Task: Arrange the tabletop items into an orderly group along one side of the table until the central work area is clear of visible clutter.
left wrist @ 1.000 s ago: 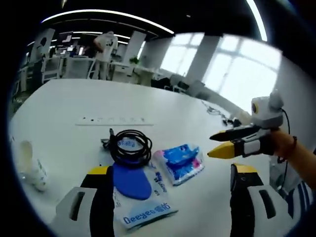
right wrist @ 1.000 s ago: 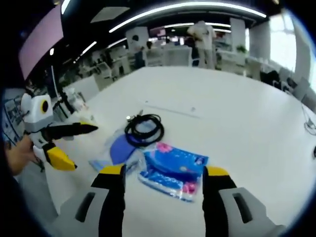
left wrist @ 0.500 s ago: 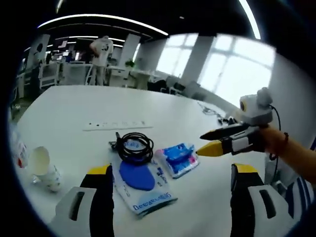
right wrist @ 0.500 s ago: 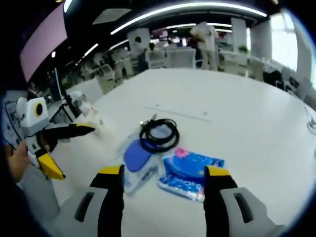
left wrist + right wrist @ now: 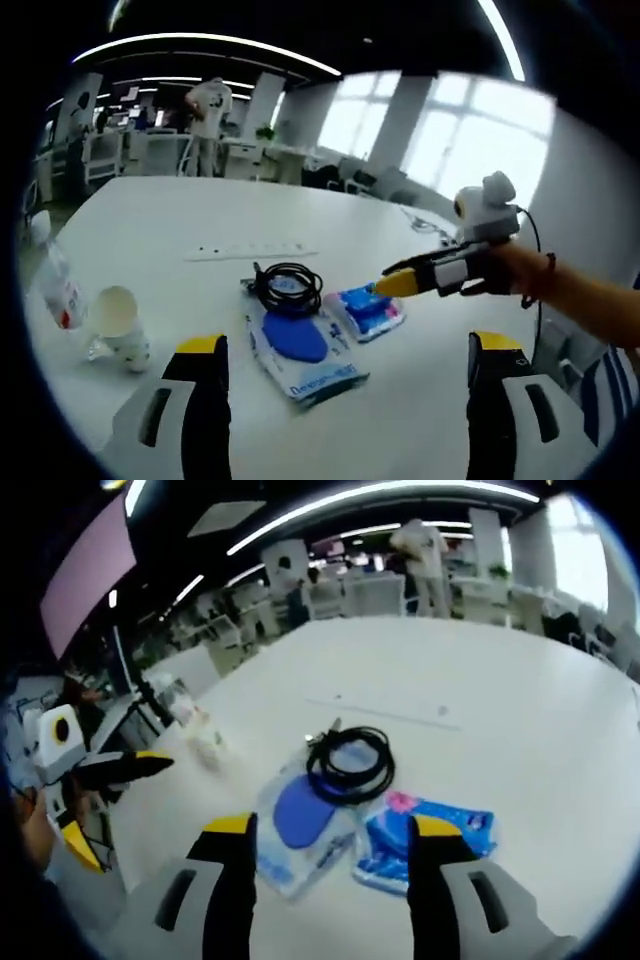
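Right tool [image 5: 385,287] hovers, seemingly just over blue tissue pack [image 5: 368,310].

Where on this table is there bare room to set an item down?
Bare white table lies beyond the power strip, and nearside between the left tongs. Crowded: the black cable, blue-pad packet and tissue pack cluster centrally; cup and bottle at one edge.
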`<state>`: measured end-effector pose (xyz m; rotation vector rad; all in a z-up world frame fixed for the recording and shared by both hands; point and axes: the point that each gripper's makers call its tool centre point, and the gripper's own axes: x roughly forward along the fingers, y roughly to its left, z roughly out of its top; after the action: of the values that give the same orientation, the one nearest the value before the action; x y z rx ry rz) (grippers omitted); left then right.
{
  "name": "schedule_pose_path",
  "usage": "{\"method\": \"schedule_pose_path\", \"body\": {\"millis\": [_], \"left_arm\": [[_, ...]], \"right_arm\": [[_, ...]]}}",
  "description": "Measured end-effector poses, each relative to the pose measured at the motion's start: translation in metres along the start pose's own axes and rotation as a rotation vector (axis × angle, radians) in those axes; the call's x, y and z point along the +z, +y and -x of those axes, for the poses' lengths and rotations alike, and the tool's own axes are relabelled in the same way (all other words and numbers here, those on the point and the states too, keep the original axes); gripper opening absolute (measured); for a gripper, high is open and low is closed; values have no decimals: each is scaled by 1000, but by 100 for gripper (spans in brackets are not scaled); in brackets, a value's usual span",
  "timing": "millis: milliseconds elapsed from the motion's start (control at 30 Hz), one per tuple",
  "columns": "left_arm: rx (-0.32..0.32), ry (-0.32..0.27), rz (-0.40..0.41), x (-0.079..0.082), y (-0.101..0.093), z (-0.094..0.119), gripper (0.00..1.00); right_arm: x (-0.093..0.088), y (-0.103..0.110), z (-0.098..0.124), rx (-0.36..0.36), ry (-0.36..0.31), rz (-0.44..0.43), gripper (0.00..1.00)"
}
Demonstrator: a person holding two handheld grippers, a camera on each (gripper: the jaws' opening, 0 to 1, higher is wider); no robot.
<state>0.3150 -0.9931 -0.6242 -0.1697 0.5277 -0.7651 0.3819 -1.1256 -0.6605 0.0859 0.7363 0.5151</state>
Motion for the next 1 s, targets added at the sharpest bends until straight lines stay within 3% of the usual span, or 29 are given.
{"method": "schedule_pose_path", "body": {"millis": [100,267,367,533,733,1000], "left_arm": [[17,17,-16,-6,8,9,99],[17,-16,3,-6,13,22,99],[40,17,-14,-14,21,30,99],[50,21,-9,-21,29,37,99],[51,32,1,-27,38,44,99],[62,41,-44,-26,47,51,99]], "right_arm": [[3,0,-6,4,-9,-32,57],[4,-5,-19,-19,0,-54,54],[6,-9,-26,-30,2,-64,53],[8,-13,-36,-79,20,-22,49],[10,-16,-53,-86,31,-42,48],[12,-25,-77,-105,54,-78,45]]}}
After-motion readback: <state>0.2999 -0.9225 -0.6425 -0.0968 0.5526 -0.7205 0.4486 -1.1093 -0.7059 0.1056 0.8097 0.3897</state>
